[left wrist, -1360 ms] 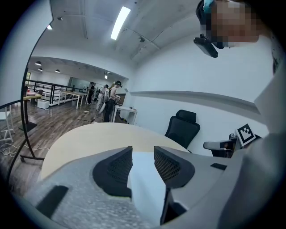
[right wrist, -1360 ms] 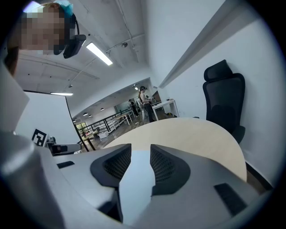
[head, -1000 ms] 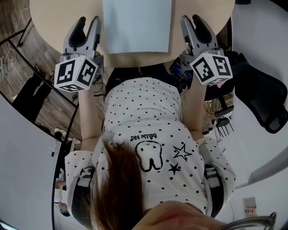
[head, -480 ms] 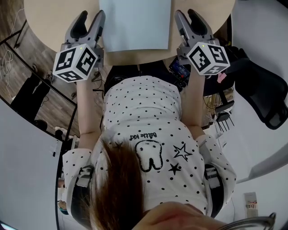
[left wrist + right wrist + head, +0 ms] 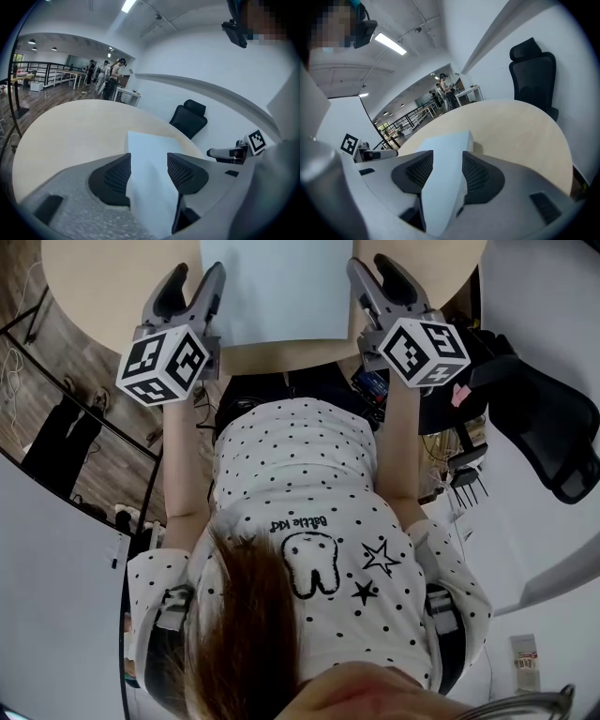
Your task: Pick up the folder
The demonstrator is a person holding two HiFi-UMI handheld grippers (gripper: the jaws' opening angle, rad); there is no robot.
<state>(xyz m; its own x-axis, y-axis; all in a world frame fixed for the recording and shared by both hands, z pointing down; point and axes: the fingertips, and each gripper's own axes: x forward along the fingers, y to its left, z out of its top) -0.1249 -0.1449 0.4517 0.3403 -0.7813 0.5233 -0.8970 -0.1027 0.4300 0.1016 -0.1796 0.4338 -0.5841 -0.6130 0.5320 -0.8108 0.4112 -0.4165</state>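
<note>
Folder [image 5: 278, 292] flat on round table [image 5: 103, 287], at its near edge — thin, likely light, floppy, slick. Left gripper [image 5: 195, 277] and right gripper [image 5: 371, 268] at its near corners, jaws just opened wide, folder showing in each gap, unpinched. Best taken at both side edges — evenly, against sag.

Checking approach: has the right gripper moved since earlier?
Yes: the right gripper moved left and up-frame relative to the table, toward the folder; its jaws have just been opening, folder between them, unpressed.

Folder [image 5: 278, 287] pale blue; table [image 5: 103, 287] light wood; shirt [image 5: 300, 465] white, black dots; chair [image 5: 553, 437] black.
</note>
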